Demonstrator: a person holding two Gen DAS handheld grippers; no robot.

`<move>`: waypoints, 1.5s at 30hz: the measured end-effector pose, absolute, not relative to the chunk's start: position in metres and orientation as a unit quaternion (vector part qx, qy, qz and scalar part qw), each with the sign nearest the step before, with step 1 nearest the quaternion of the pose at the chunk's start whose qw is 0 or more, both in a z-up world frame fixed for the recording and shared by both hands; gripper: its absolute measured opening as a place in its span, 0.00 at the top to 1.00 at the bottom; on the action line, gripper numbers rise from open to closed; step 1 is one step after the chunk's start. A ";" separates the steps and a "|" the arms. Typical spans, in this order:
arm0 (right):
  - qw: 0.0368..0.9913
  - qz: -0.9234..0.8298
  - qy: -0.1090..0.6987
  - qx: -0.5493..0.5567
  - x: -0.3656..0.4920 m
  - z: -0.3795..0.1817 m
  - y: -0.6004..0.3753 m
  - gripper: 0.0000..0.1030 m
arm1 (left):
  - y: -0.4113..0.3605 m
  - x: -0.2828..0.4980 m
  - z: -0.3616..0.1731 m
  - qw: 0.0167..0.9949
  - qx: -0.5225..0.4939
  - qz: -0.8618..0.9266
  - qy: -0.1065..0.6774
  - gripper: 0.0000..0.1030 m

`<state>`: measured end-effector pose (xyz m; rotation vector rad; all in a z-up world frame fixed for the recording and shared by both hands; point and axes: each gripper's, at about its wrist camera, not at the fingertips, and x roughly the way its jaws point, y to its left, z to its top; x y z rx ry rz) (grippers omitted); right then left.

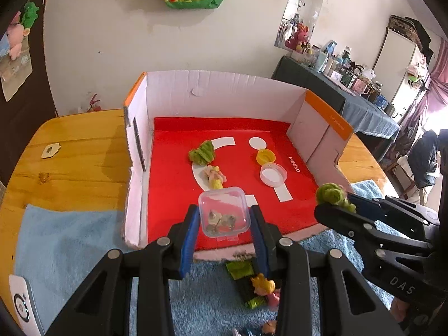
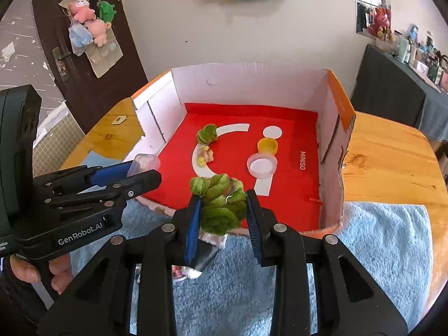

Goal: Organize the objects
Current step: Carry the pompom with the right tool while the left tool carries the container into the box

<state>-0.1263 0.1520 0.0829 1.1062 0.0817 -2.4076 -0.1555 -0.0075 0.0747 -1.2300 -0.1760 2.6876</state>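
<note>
My left gripper (image 1: 223, 218) is shut on a small clear plastic box (image 1: 223, 210) with small bits inside, held above the front edge of the red-lined cardboard box (image 1: 173, 95). My right gripper (image 2: 223, 210) is shut on a green fuzzy toy (image 2: 221, 203), held over the box's front edge; it also shows in the left wrist view (image 1: 333, 196). Inside the box lie another green fuzzy toy (image 1: 202, 153), a small pink and yellow figure (image 1: 214, 177), a yellow cap (image 1: 266, 156) and a clear round lid (image 1: 273, 174).
The box stands on a wooden table (image 1: 78, 151) with a blue fluffy towel (image 1: 70, 240) in front. On the towel lie a green and black item with a small doll (image 1: 252, 285). A white device (image 1: 21, 302) sits at the towel's left corner.
</note>
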 end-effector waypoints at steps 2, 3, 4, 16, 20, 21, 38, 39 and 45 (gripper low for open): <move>0.241 -0.879 0.032 0.409 -0.132 0.081 0.151 0.72 | -0.006 -0.163 0.072 0.092 -0.419 0.901 -0.056 0.63; 0.240 -0.878 0.033 0.412 -0.135 0.079 0.151 0.72 | -0.006 -0.166 0.070 0.092 -0.421 0.901 -0.054 0.63; 0.240 -0.877 0.034 0.415 -0.138 0.077 0.150 0.72 | -0.005 -0.169 0.069 0.092 -0.424 0.900 -0.052 0.63; 0.228 -0.860 0.044 0.455 -0.170 0.053 0.148 0.72 | -0.006 -0.200 0.041 0.100 -0.466 0.877 -0.058 0.63; 0.224 -0.857 0.047 0.462 -0.177 0.046 0.147 0.72 | -0.007 -0.207 0.033 0.101 -0.475 0.872 -0.058 0.63; 0.223 -0.856 0.048 0.464 -0.179 0.045 0.147 0.72 | -0.007 -0.208 0.032 0.100 -0.477 0.871 -0.056 0.63; 0.210 -0.852 0.048 0.477 -0.200 0.024 0.143 0.72 | -0.007 -0.227 0.021 0.096 -0.486 0.867 -0.054 0.63; 0.209 -0.853 0.047 0.476 -0.200 0.024 0.143 0.72 | -0.007 -0.228 0.021 0.096 -0.485 0.867 -0.054 0.63; 0.201 -0.861 0.047 0.466 -0.204 0.022 0.143 0.72 | -0.006 -0.231 0.020 0.092 -0.483 0.869 -0.051 0.63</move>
